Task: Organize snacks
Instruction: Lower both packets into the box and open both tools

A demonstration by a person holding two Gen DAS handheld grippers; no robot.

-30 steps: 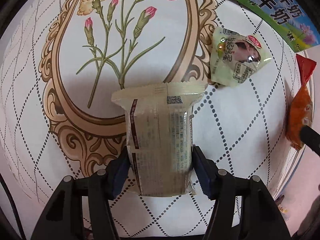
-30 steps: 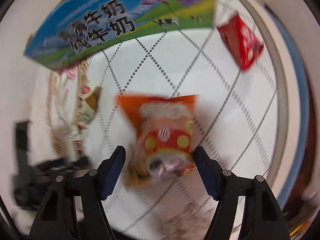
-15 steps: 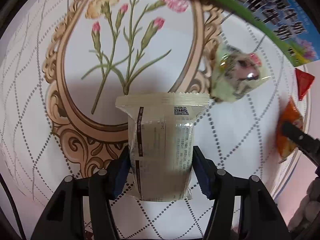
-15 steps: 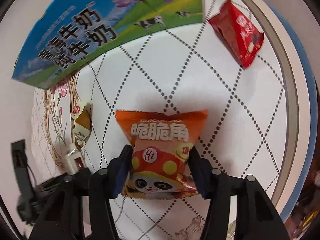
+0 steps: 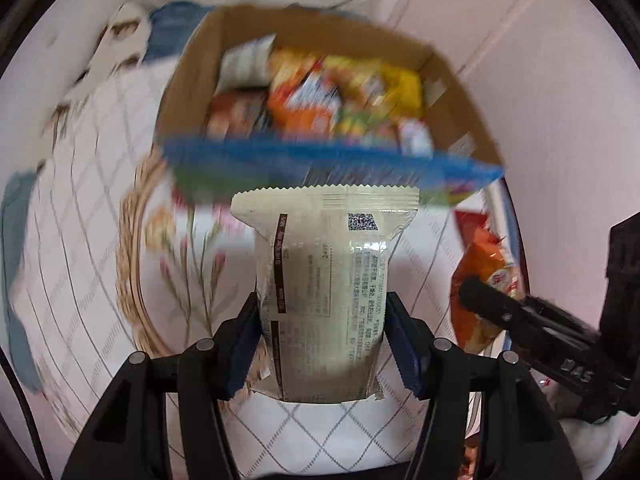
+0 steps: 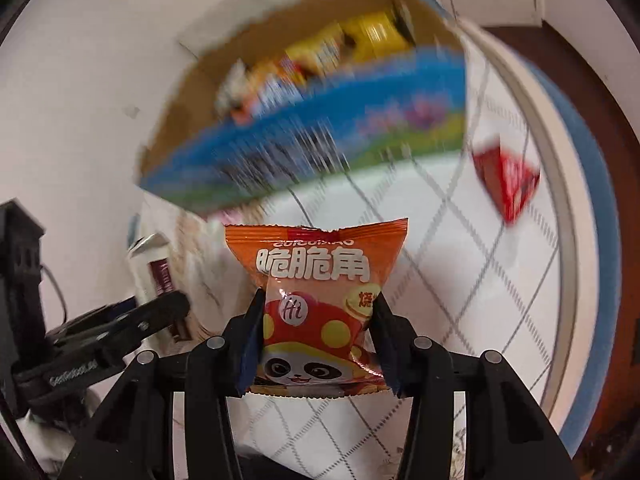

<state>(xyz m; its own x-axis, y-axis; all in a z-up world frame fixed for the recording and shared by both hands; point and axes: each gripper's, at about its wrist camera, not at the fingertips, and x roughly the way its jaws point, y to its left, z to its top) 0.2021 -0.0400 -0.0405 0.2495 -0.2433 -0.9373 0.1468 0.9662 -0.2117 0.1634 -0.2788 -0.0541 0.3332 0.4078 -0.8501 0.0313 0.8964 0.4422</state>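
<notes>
My left gripper (image 5: 322,334) is clamped on a beige packet (image 5: 326,280), printed back facing me; both blue pads press its lower sides and its serrated top edge stands toward 12 o'clock. My right gripper (image 6: 318,334) is squeezed on an orange panda snack bag (image 6: 318,300), pads pinching its lower half, top seam up at 12 o'clock.

The open cardboard box (image 5: 452,80) lies ahead at 12 o'clock in both views, blurred, with mixed colourful snack packs (image 5: 320,96) inside and its blue-green printed wall facing me. A red packet (image 6: 506,176) lies on the patterned tablecloth (image 6: 460,280) at 2 o'clock in the right view. In the left view, my right gripper with its orange bag sits at 3 o'clock.

Half a second ago both cameras looked down at the cloth and saw only the box's outer wall; now both packets are lifted and the views have tilted up, showing the box's inside. The small pale snack that lay near 1 o'clock has gone from the left view.
</notes>
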